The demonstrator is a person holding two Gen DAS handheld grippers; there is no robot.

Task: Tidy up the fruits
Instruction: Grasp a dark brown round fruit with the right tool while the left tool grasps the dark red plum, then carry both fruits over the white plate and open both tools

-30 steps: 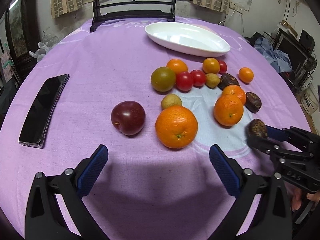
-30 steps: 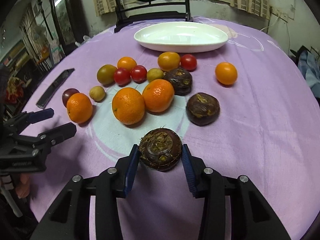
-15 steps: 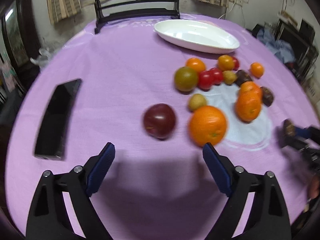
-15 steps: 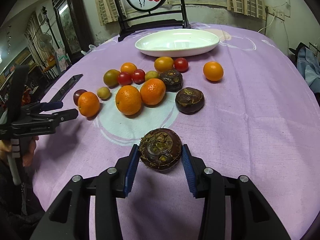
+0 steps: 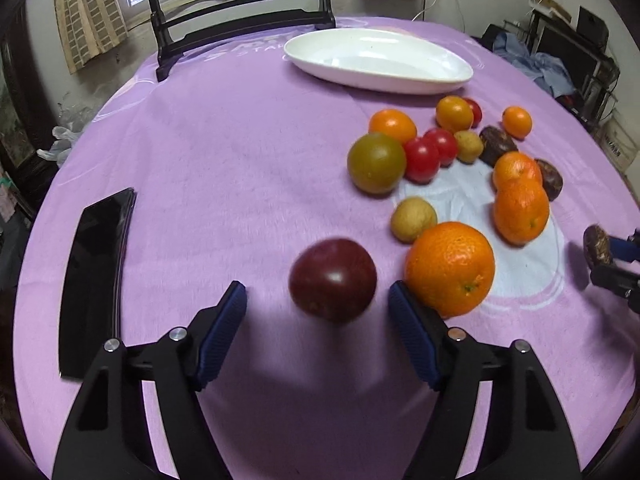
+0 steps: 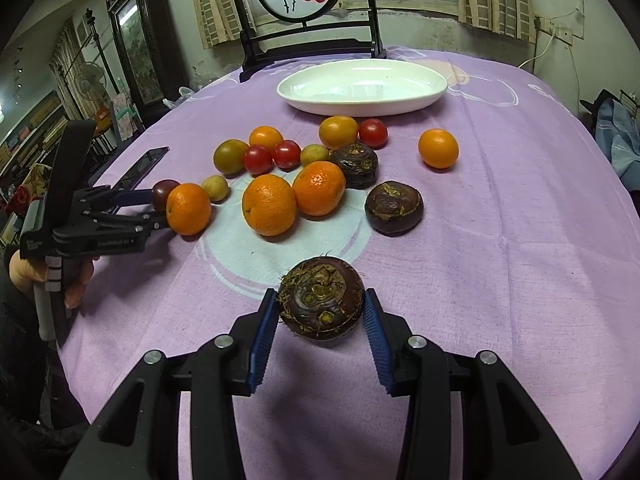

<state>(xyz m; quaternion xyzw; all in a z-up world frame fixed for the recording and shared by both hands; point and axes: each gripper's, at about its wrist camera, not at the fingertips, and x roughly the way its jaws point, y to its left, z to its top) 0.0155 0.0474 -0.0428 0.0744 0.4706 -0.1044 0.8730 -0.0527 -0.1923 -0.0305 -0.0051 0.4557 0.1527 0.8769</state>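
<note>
Both grippers work at once: right gripper (image 6: 320, 316) pinches a water chestnut (image 6: 321, 298) nearest the white dish (image 6: 362, 86), left gripper (image 5: 316, 308) gapes around a plum (image 5: 333, 280), presumably for dish loading.

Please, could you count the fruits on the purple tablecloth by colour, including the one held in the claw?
Large oranges: 3
Small orange fruits: 3
Red tomatoes: 3
Greenish tomato: 1
Small yellowish fruits: 2
Dark purple plum: 1
Dark brown water chestnuts: 3, one held in the right claw
Total: 16
</note>
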